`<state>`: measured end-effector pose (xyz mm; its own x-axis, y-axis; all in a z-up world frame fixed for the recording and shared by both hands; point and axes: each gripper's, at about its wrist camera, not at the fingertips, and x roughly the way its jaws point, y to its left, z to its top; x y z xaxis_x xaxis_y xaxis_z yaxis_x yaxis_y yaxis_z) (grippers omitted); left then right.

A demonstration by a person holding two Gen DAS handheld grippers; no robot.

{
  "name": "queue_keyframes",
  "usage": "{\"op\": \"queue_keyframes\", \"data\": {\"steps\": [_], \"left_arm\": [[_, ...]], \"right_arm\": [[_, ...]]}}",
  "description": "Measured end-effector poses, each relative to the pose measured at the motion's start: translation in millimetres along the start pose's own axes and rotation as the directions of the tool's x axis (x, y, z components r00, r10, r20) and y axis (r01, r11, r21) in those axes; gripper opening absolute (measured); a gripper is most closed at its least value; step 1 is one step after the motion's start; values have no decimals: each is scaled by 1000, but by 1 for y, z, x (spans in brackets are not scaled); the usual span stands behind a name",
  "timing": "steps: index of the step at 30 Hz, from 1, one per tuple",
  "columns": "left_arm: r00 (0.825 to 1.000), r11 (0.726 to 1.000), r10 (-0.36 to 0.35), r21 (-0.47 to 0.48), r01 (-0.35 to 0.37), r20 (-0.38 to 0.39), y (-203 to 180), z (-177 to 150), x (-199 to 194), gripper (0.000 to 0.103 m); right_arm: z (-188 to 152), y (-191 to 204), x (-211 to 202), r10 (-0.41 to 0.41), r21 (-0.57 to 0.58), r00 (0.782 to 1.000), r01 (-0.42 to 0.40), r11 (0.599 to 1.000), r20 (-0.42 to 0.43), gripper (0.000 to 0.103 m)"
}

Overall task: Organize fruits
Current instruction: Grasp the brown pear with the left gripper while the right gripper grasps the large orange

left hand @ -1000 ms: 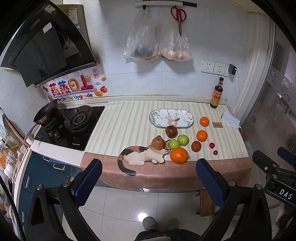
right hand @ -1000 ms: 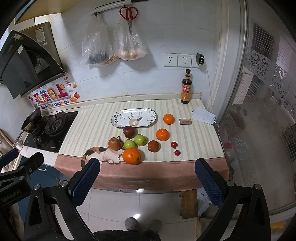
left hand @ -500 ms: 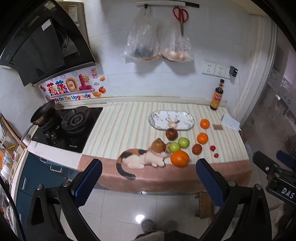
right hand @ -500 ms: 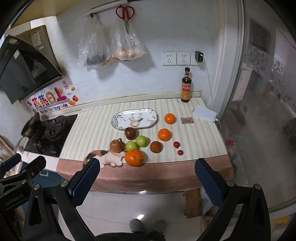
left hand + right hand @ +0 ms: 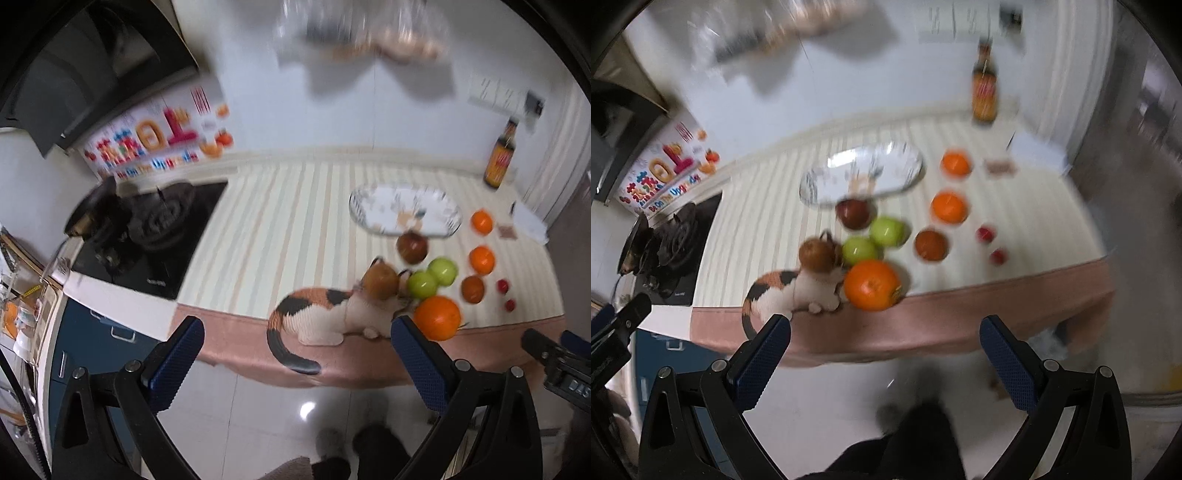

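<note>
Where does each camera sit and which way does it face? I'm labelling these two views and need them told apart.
Left wrist: on the left tongs, open, out over the floor, facing the striped counter with the black gas stove at left; the right tongs' black tip shows at the right edge.
Right wrist: on the right tongs, open, facing the same counter; the left tongs' tip shows at the left edge.
Shared: the large round orange, white oval plate, brown sauce bottle.

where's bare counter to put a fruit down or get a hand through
Bare striped cloth lies between the stove and the plate. The plate itself looks empty. Crowded: the cluster from the big orange and green apples to the small oranges.
</note>
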<state>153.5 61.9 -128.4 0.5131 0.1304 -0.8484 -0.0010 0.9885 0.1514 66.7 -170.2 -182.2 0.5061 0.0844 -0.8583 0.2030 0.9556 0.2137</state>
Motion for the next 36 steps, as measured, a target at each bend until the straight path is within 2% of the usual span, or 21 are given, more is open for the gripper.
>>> {"op": "queue_keyframes", "data": {"steps": [4,8,11,13,18,22,24,28,29,31,33,34,36], "left_arm": [[992,1000,-5,29,8,-126,-13,16,61,103],[967,998,-48,35,59,-249,-33,41,120,103],[928,994,-100,9,110,-360,-48,59,168,103],[892,989,-146,-28,148,-428,-58,68,198,103],[817,976,-203,-50,210,-540,-88,78,247,103],[785,977,-171,0,213,-595,-108,74,273,102],[771,974,-169,15,225,-613,-115,72,282,102],[762,972,-159,38,234,-628,-123,70,288,101],[760,970,-161,40,238,-630,-125,70,289,97],[755,969,-155,51,242,-638,-128,71,291,79],[747,965,-158,58,254,-646,-129,70,292,68],[743,963,-167,54,264,-648,-129,70,292,66],[750,963,-164,61,264,-641,-129,70,290,66]], "right_arm": [[16,-7,93,56,31,987,-52,998,-149,103],[27,-10,169,71,24,958,-67,997,-277,103],[31,-10,208,88,35,930,-80,996,-356,103],[33,-10,224,107,53,912,-94,994,-395,103],[37,-7,251,140,74,875,-119,990,-463,103],[36,-4,265,143,79,843,-119,990,-518,103],[34,-2,273,136,78,832,-112,991,-538,103],[28,-4,285,155,110,808,-112,988,-569,103],[25,-5,285,163,118,803,-116,986,-573,103],[24,-6,287,170,125,796,-119,985,-581,102],[24,-2,289,169,117,789,-123,985,-591,99],[24,1,291,168,115,786,-124,986,-595,99],[23,4,293,175,114,780,-133,984,-601,93]]}}
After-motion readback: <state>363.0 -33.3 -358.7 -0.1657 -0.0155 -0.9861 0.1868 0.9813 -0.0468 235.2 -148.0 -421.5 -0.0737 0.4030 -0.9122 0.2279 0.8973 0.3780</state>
